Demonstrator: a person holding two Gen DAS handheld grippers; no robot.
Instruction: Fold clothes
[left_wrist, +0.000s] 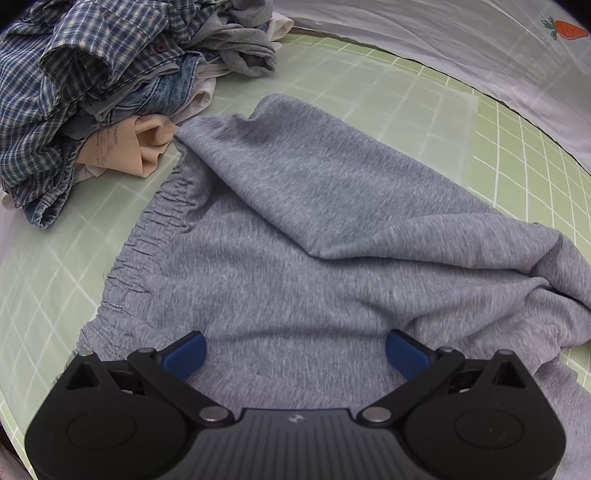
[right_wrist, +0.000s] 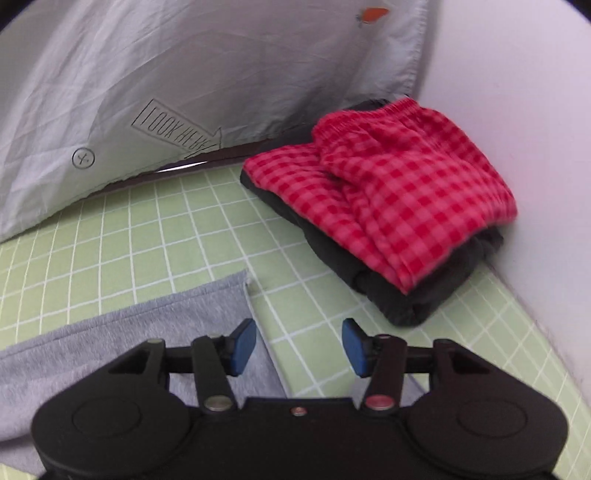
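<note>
Hovering with jaws released, both grippers (left_wrist: 294, 349) (right_wrist: 299, 347) flank grey shorts (left_wrist: 295, 221); bare mat (right_wrist: 147, 229) borders their hem.

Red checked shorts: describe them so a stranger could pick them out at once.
Start at the green grid mat and follow it to the corner by the pale wall. A small folded stack sits there; the red checked shorts lie on top of a dark garment, the only red item there.

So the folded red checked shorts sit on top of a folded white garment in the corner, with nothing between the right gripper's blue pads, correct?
Not quite. In the right wrist view the red checked shorts lie on a dark charcoal folded garment, not a white one. The right gripper is indeed open and empty.
</note>
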